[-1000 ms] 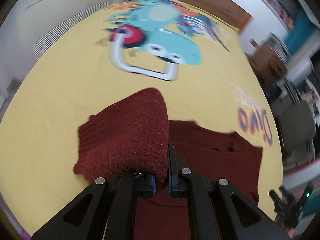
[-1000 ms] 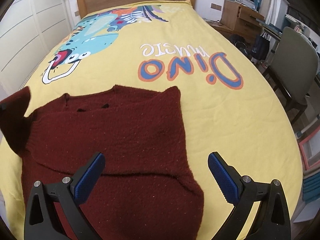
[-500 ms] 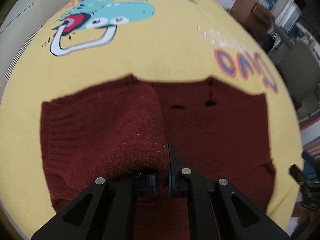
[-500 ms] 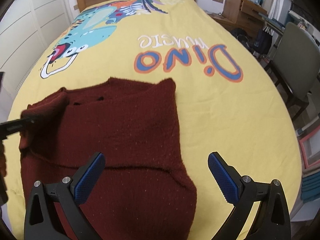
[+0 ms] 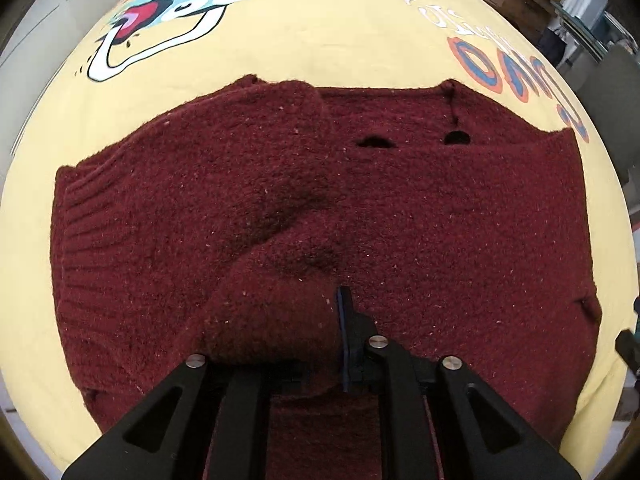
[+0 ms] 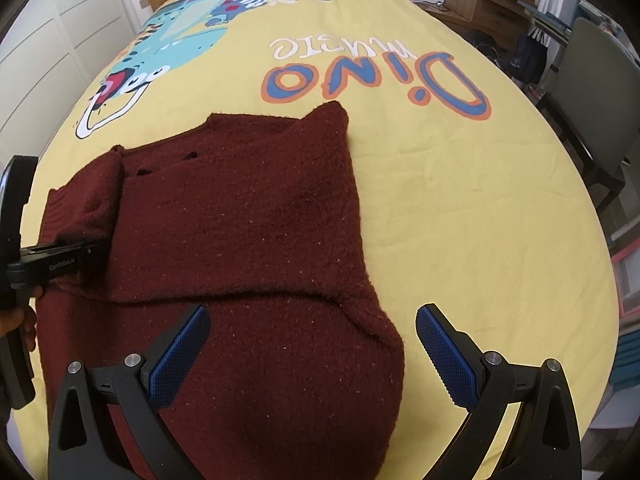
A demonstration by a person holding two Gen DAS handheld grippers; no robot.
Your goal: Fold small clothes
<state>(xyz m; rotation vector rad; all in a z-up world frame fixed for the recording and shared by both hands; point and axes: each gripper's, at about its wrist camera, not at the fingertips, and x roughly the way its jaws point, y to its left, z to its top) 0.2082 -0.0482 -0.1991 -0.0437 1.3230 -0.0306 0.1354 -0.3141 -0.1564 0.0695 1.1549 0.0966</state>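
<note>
Lying flat on a yellow bedspread (image 6: 460,184), a dark red knitted sweater (image 6: 248,216) spreads out just ahead of both tools. The left gripper (image 5: 320,332) points steeply down at it with a bunched fold of the sweater's sleeve (image 5: 276,308) between its fingers — the jaws are opening, the gap still narrow, and the wool still fills that gap and hides the left-hand finger. Beyond the fingertips the sleeve runs up and across the sweater's body toward the neckline, its ribbed cuff edge off to the tool's left.

In the right wrist view the right gripper (image 6: 312,344) hangs over the near part of the sweater with its blue pads (image 6: 180,356) spread wide and nothing between them — the knit lies beneath and between the two fingers. The left tool shows at that view's left edge, with part of a hand (image 6: 16,320) on it. Past the sweater the bedspread carries a dinosaur print (image 6: 168,48) and the upside-down word "Dino" (image 6: 376,80); a grey chair (image 6: 592,92) stands off to the right.
</note>
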